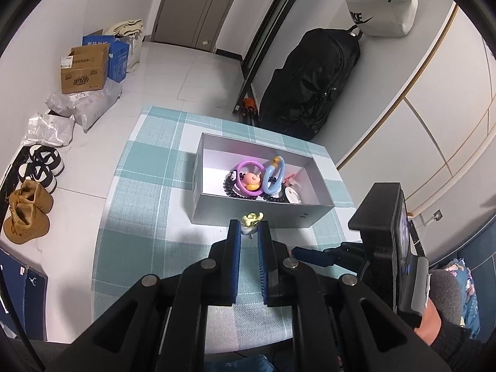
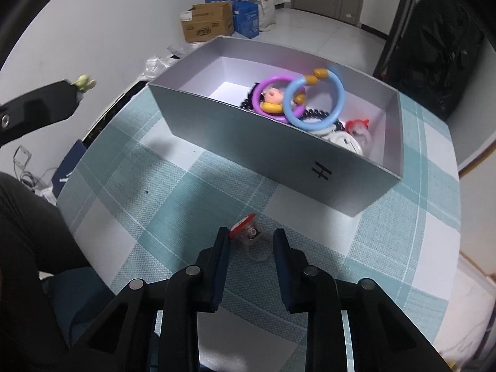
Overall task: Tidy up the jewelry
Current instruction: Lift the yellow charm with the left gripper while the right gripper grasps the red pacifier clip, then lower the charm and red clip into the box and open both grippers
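A table under a teal-and-white checked cloth (image 2: 173, 186) is filling the centre of both views. A grey open-topped box (image 2: 257, 142) is sitting on the cloth, lying across the upper middle of the right-wrist frame and at the centre of the left-wrist frame (image 1: 257, 214). Inside the box, toward its right half, a blue ring bracelet (image 2: 336, 99) is leaning on a purple ring bracelet (image 2: 263, 85); black beads (image 2: 316, 114) and a red-trimmed clear charm (image 2: 359, 128) are lying beside them. The left gripper (image 1: 249, 228), at lower centre of its own frame, is standing pressed together and pinching a small pale yellow-green ornament (image 1: 252, 218) just in front of the box's near wall; the same ornament is showing at the upper left of the right-wrist frame (image 2: 83, 82). The right gripper (image 2: 251, 238), at lower centre, is standing partly spread around a small clear piece with a red tag (image 2: 248, 232) lying on the cloth; its left finger (image 2: 222, 241) is appearing to touch the tag, while the other pad is standing apart from it.
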Demonstrator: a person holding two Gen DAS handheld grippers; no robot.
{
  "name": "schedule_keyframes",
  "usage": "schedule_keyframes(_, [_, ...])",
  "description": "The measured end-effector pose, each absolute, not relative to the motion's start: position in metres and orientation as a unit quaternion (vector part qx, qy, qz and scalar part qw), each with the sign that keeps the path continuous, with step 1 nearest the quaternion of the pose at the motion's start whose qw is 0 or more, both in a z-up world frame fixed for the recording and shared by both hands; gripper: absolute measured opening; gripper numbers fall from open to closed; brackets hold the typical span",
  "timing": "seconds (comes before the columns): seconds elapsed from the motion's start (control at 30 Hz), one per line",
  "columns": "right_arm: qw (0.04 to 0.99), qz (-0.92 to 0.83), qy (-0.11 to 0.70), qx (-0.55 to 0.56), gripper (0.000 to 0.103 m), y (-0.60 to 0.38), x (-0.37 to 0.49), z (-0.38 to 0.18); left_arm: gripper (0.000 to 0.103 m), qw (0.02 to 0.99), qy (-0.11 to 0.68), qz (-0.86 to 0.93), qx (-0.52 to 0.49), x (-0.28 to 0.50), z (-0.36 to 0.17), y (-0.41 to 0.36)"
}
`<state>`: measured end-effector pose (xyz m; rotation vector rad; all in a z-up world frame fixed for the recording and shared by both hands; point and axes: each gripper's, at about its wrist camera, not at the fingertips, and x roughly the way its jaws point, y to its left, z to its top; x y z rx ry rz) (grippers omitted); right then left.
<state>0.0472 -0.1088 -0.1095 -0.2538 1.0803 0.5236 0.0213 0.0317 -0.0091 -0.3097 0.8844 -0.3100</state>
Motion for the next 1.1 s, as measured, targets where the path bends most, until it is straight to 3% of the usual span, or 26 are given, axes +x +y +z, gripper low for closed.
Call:
schedule_keyframes(0.57, [0.839, 0.305, 0.449, 0.026, 0.027, -0.141, 0.067, -0.052, 0.006, 0.896, 0.414, -0.119, -0.106, 0.035, -0.002, 0.02])
schedule_keyframes(1.1, [0.859, 0.314, 0.398, 0.068, 0.027, -0.165, 0.1, -0.024, 0.006, 0.884, 0.439, -0.119, -0.111, 0.078, -0.01, 0.006])
